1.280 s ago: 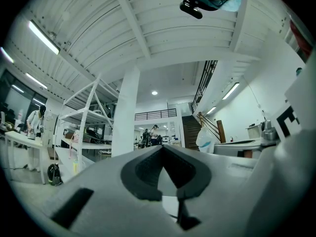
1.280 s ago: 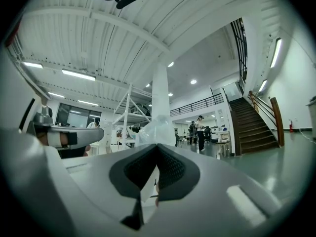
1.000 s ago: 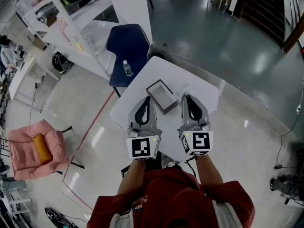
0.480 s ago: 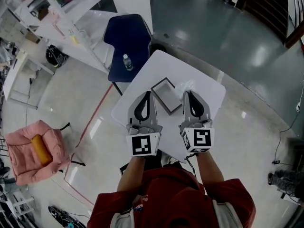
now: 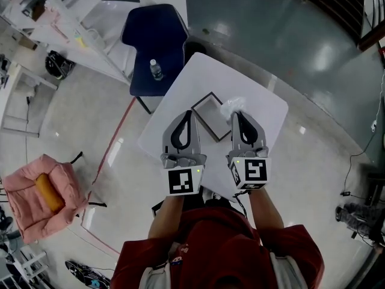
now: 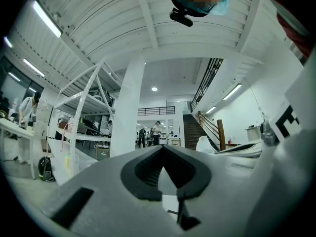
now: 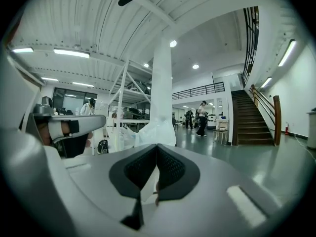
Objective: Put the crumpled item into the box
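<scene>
The left gripper and the right gripper are being held with jaws closed, empty. The crumpled white plastic item is being left on the white square surface, beside the open grey rectangular box.

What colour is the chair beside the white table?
The chair is dark navy blue; the head view shows it best.

Both forearms extended forward, parallel, claws side by side. Left claw jaws closed tip to tip. Right claw jaws closed too.
</scene>
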